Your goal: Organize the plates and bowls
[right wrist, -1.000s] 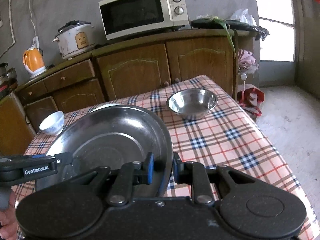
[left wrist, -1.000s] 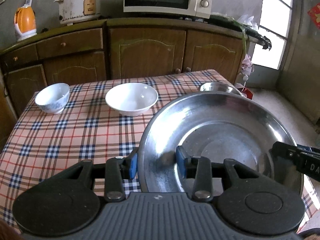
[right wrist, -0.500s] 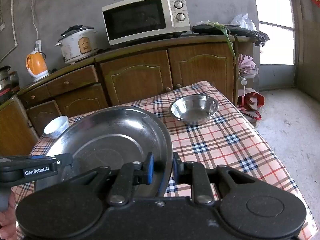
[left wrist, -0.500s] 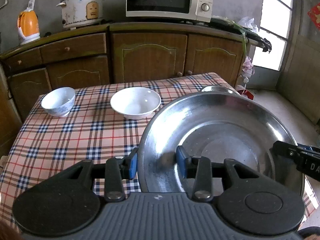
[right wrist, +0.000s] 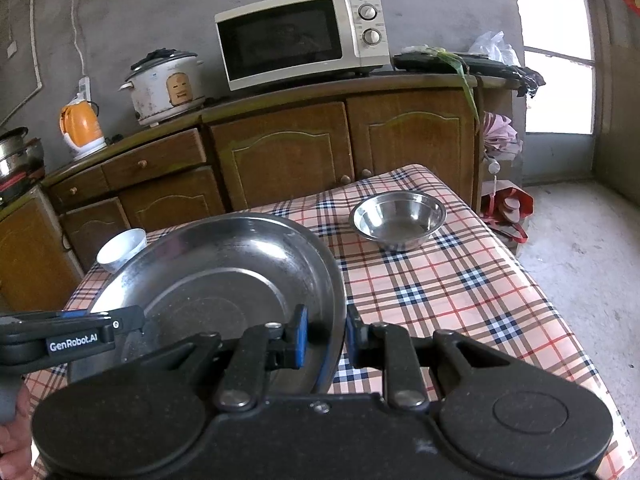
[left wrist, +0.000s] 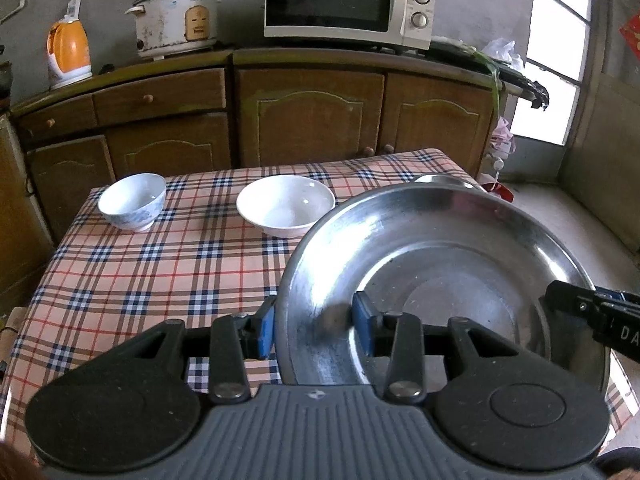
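Both grippers clamp steel plate rim: my left gripper near-left edge, right gripper right edge. Plate airborne above desk; white bowl just beyond plate's far-left rim.

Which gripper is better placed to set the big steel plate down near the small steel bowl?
Right, as a judgement. Both the left gripper and the right gripper clamp the steel plate by opposite rims, but the steel bowl lies on the right gripper's side, over open tablecloth.
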`<state>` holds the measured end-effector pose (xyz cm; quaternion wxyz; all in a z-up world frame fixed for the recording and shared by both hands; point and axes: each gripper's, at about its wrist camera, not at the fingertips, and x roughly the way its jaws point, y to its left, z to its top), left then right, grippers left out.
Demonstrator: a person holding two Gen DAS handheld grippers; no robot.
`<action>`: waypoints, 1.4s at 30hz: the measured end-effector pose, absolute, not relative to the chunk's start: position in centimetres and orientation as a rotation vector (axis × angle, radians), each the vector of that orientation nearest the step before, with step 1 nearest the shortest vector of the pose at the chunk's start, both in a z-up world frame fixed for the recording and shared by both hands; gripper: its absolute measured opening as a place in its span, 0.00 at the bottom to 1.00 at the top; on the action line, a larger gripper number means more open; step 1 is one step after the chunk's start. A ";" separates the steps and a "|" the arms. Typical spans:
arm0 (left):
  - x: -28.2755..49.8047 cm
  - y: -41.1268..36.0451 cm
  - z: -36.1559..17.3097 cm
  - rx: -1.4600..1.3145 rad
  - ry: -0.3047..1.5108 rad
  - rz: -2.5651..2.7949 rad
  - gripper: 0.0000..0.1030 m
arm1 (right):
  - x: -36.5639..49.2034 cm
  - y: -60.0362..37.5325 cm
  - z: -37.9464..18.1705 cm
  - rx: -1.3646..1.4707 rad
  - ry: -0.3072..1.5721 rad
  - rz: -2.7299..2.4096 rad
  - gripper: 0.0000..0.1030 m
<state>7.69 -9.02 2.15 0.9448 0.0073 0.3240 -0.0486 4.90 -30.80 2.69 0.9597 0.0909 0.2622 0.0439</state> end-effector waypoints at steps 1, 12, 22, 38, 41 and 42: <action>7.6 -8.9 2.2 0.015 0.660 -0.097 0.38 | 4.9 -30.7 2.7 0.184 0.532 0.091 0.25; 7.2 -7.8 1.9 0.003 0.671 -0.072 0.38 | 5.0 -29.3 2.3 0.169 0.545 0.113 0.25; 6.9 -7.0 2.0 0.000 0.672 -0.054 0.38 | 5.1 -28.3 2.2 0.157 0.551 0.129 0.25; 6.5 -5.9 1.8 -0.005 0.670 -0.030 0.38 | 5.2 -26.9 2.0 0.144 0.558 0.145 0.25; 6.4 -5.8 1.7 0.008 0.665 -0.017 0.39 | 5.3 -26.4 2.0 0.140 0.561 0.150 0.25; 6.3 -5.7 1.7 0.013 0.662 -0.012 0.39 | 5.3 -26.2 2.0 0.137 0.562 0.152 0.25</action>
